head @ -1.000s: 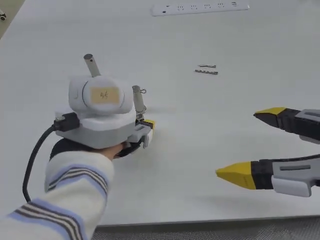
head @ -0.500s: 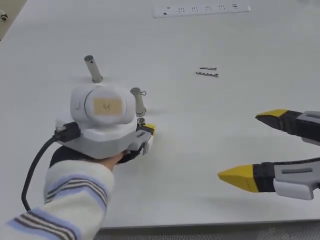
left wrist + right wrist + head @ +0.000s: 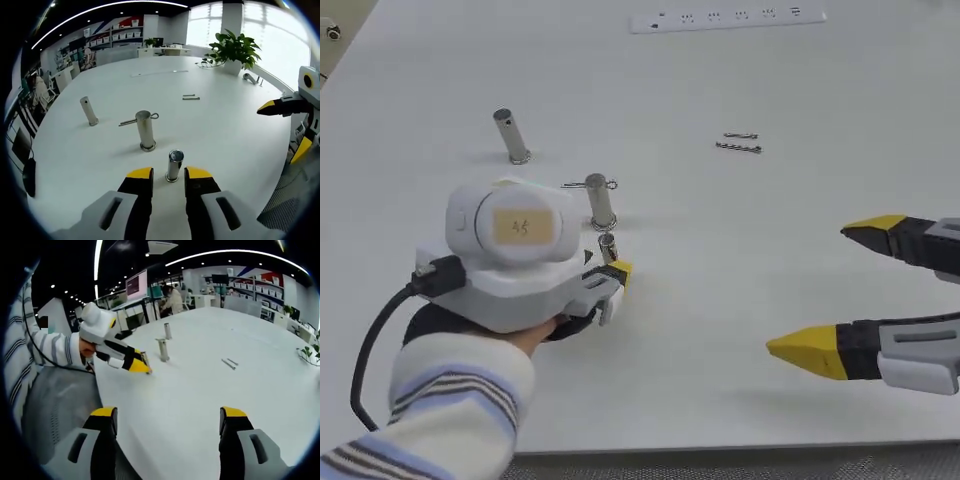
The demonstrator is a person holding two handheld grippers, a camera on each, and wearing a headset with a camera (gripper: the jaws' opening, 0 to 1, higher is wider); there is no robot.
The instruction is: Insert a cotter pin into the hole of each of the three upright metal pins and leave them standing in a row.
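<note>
1. The left tongs stand narrow around the nearest pin, with a gap on one side. They should close low and square so it stays upright.
2. The right tongs hang wide and empty. The spare cotter pins lie well beyond them.
3. The left gripper view shows the middle pin cottered and the far pin bare. The head view leaves that gap unclear.

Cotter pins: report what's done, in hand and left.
Done: one cotter pin sits through the middle upright pin. In hand: the left gripper has its jaws either side of the near upright pin, not visibly clamped; the right gripper is open and empty. Left: the near pin and the far upright pin show no cotter pin; two loose cotter pins lie on the table.
</note>
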